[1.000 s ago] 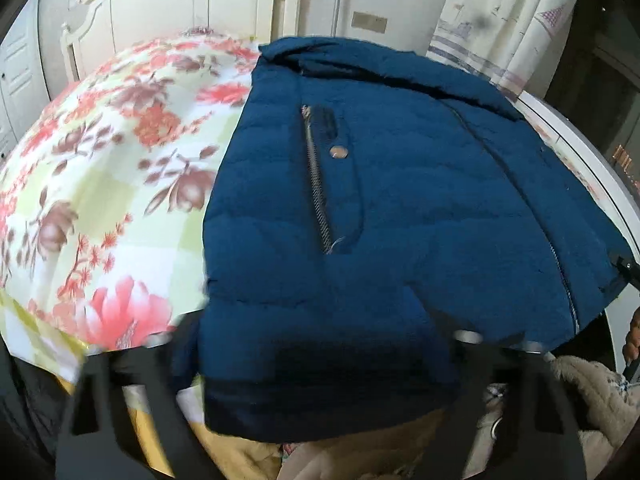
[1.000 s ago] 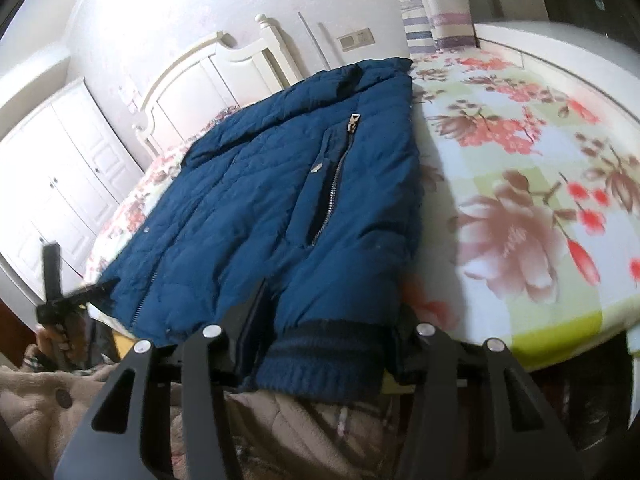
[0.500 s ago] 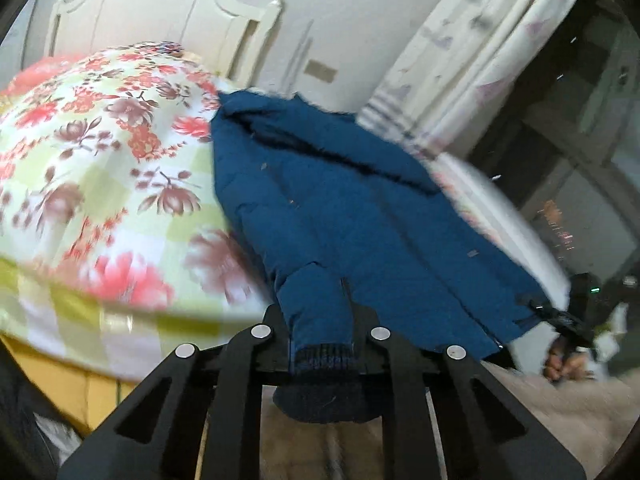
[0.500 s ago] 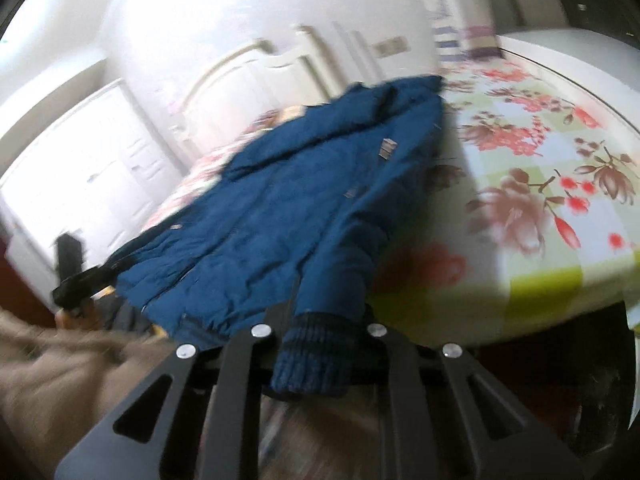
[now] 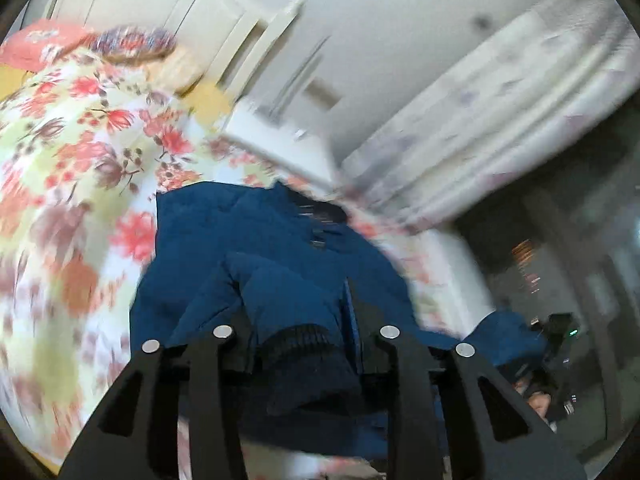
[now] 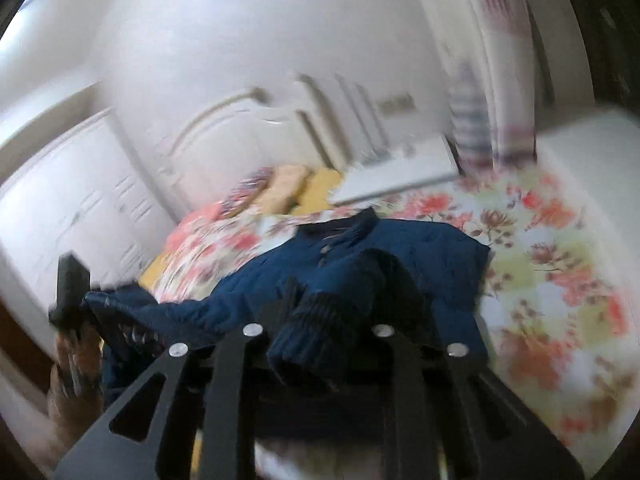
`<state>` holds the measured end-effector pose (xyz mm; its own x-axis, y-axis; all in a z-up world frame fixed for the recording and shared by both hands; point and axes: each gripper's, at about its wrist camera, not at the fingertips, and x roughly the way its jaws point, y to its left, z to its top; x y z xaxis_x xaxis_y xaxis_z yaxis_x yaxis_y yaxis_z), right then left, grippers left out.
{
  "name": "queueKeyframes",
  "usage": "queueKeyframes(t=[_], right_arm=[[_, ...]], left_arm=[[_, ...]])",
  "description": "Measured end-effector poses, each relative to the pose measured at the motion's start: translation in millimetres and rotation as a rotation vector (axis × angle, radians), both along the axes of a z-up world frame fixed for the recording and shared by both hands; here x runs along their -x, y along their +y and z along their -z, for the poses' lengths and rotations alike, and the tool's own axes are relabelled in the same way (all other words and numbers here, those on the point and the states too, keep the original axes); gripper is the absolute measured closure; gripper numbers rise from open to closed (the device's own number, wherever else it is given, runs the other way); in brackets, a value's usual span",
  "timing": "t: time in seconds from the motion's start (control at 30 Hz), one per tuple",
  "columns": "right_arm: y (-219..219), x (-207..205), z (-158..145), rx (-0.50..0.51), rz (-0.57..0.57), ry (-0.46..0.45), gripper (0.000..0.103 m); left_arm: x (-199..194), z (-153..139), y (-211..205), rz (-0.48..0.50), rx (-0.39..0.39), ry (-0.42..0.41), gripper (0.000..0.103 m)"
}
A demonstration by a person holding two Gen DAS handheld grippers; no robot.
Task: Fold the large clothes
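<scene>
my left hand-held gripper (image 5: pixel 306 344) pinches one dark ribbed knit cuff (image 5: pixel 304 354) of the puffy navy blue quilted jacket (image 5: pixel 224 236); my right hand-held gripper (image 6: pixel 316 342) pinches the other ribbed cuff (image 6: pixel 316 328). the jacket lies on the floral-quilted bed (image 6: pixel 560 264), collar toward the white headboard (image 6: pixel 240 136), both sleeves raised off it.

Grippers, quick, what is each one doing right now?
Left tool: closed on a ribbed cuff of the blue jacket.
Right tool: closed on the other cuff.
</scene>
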<state>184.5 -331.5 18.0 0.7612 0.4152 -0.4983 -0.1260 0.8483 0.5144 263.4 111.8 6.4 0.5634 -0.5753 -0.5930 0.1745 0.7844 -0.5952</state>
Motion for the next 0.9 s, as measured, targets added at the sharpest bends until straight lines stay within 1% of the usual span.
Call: queueKeyframes(t=[0.03,0.07,0.1,0.13,0.17,0.2,0.23,0.27,0.3,0.33,0.37,0.4,0.43,0.47,0.5,0.53,0.57,0.6,0.67,0.7,0.73,0.8,0.9], right_arm=[[-6,-26,7,-0.045,0.007,0.043,0.06],[-19,-61,21,-0.121,0.049,0.102,0.037],[-28,-84,33,-0.165,0.087,0.122,0.03],[-37,-98,43,-0.188,0.12,0.131,0.027],[-44,-107,50,-0.204,0.141,0.133,0.027],[-52,-117,58,-0.232,0.15,0.132,0.027],[-58,-123,64,-0.251,0.152,0.131,0.027],[-65,-129,69,-0.253,0.163,0.129,0.027],[-70,-134,73,-0.227,0.175,0.129,0.027],[-74,-140,76,-0.182,0.182,0.134,0.027],[-75,-145,81,-0.156,0.176,0.138,0.027],[-77,-150,86,-0.125,0.16,0.147,0.027],[-79,-154,91,-0.092,0.14,0.158,0.027],[-80,-156,97,-0.061,0.12,0.167,0.027],[-79,-159,102,-0.017,0.097,0.18,0.027],[-76,-163,109,0.033,0.071,0.191,0.027],[-73,-166,113,0.065,0.051,0.2,0.027],[-69,-170,118,0.1,0.022,0.213,0.027],[-61,-177,126,0.152,-0.012,0.236,0.027],[-58,-179,129,0.17,-0.029,0.242,0.027],[-55,-181,132,0.183,-0.049,0.244,0.027],[-48,-183,134,0.212,-0.088,0.234,0.027],[-40,-182,135,0.238,-0.121,0.215,0.027]], left_arm=[[-34,10,-3,-0.037,0.019,0.086,0.081],[-54,18,2,-0.056,0.036,0.143,0.077],[-86,33,5,-0.076,0.078,0.228,0.07],[-103,41,13,-0.09,0.123,0.281,0.067],[-114,49,21,-0.099,0.168,0.325,0.04],[-130,58,32,-0.094,0.258,0.376,0.019],[-140,61,39,-0.081,0.341,0.4,0.004],[-148,62,46,-0.058,0.414,0.423,0.004],[-158,58,58,-0.067,0.465,0.425,0.004],[-162,49,67,-0.098,0.454,0.396,0.004],[-165,37,74,-0.136,0.397,0.352,0.004],[-168,22,79,-0.165,0.296,0.288,0.004],[-170,15,79,-0.162,0.215,0.249,0.004],[-174,12,76,-0.146,0.15,0.223,0.004],[-177,15,72,-0.116,0.081,0.204,0.004],[-178,21,66,-0.09,0.015,0.204,0.004],[-179,33,58,-0.058,-0.08,0.215,0.004],[-182,44,54,-0.038,-0.132,0.219,0.004],[-179,68,46,0.021,-0.228,0.2,0.004],[-175,75,45,0.038,-0.243,0.192,0.004],[-170,83,45,0.059,-0.242,0.182,0.004],[-163,94,48,0.098,-0.219,0.152,0.004],[-149,96,45,0.164,-0.231,0.084,0.004]])
